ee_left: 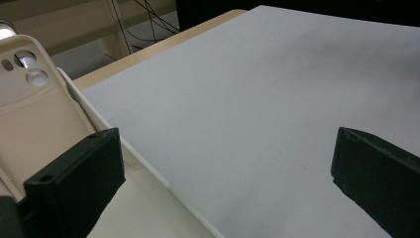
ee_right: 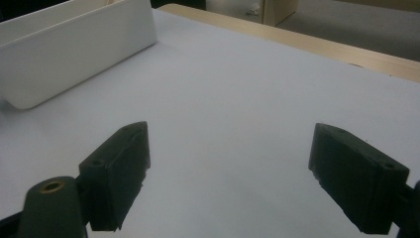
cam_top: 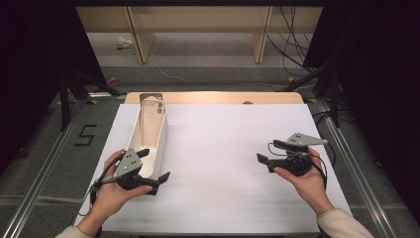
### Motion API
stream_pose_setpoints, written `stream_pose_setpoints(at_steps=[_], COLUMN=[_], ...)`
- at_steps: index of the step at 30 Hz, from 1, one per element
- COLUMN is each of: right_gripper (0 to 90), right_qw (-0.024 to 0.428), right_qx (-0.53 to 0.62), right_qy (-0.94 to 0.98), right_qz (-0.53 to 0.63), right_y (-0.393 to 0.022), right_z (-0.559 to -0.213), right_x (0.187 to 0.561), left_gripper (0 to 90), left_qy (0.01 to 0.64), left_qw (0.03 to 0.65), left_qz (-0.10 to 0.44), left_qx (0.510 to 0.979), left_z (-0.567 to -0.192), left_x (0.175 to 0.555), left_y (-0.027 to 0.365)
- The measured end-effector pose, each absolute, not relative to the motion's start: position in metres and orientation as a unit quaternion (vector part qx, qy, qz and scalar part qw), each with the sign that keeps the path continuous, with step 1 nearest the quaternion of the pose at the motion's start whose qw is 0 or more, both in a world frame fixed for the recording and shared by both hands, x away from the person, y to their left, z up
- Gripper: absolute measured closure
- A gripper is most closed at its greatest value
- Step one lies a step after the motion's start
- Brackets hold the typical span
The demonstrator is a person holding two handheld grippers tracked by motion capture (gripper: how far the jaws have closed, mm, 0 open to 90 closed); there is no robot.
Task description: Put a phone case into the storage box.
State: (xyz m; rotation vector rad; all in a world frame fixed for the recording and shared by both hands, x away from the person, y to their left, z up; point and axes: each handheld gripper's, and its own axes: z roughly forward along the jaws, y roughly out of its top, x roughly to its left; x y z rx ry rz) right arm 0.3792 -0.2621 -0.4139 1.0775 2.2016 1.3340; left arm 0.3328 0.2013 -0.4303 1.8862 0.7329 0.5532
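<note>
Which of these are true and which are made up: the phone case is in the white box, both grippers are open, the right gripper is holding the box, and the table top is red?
1. The phone case stands in the white box. True.
2. The left gripper and the right gripper are open. True.
3. The right gripper holds the box. False: it hovers over the bare white table top, apart from the box.
4. The table top is red. False: it is white.

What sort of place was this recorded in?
Probably a lab recording bay, not a home: a table under a plain white sheet, black curtains on both sides, loose cables on the floor, and a taped number beside the table.
</note>
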Motion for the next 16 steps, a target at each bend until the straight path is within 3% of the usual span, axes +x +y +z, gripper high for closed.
stream_pose_setpoints(at_steps=[16], right_gripper=[16.9], right_qw=[0.171], right_qx=[0.38], right_qy=[0.778], right_qz=[0.47], right_y=[-0.2609], right_z=[-0.4146], right_x=[0.379], left_gripper=[0.0], left_qy=[0.298], left_qw=[0.503], left_qz=[0.232], left_qx=[0.777], left_z=[-0.4334], left_x=[0.3274], left_y=[0.2009])
